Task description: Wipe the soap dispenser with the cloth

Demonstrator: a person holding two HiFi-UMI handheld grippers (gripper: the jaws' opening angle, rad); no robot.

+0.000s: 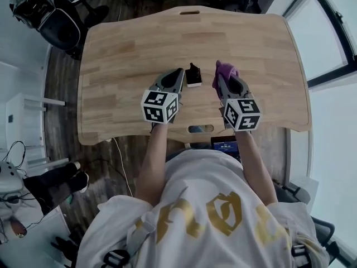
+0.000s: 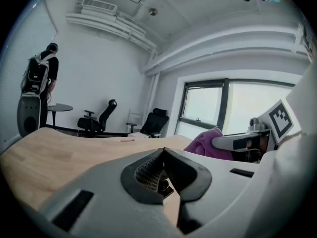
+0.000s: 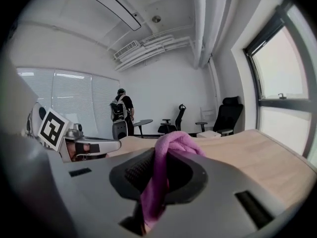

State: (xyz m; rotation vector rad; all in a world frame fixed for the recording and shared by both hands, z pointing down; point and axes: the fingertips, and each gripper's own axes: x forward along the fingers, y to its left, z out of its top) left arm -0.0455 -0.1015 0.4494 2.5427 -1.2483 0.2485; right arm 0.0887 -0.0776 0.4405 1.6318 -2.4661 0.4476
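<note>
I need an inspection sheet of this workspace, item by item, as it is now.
Surface: wooden table, bare wood.
Job's things: black soap dispenser at the left tip; purple cloth.
Clutter: nothing seen on the table.
Grippers: left tongs shut, grip on the dispenser unclear; right tongs shut on the cloth.
Cables: white cable hangs below the front edge.
Surroundings: office chairs, windows, a person standing far off.

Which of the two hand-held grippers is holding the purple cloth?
The right gripper: the purple fleecy cloth is pinched between its fingers and bulges out past them. The left gripper is shut with no cloth in it.
</note>
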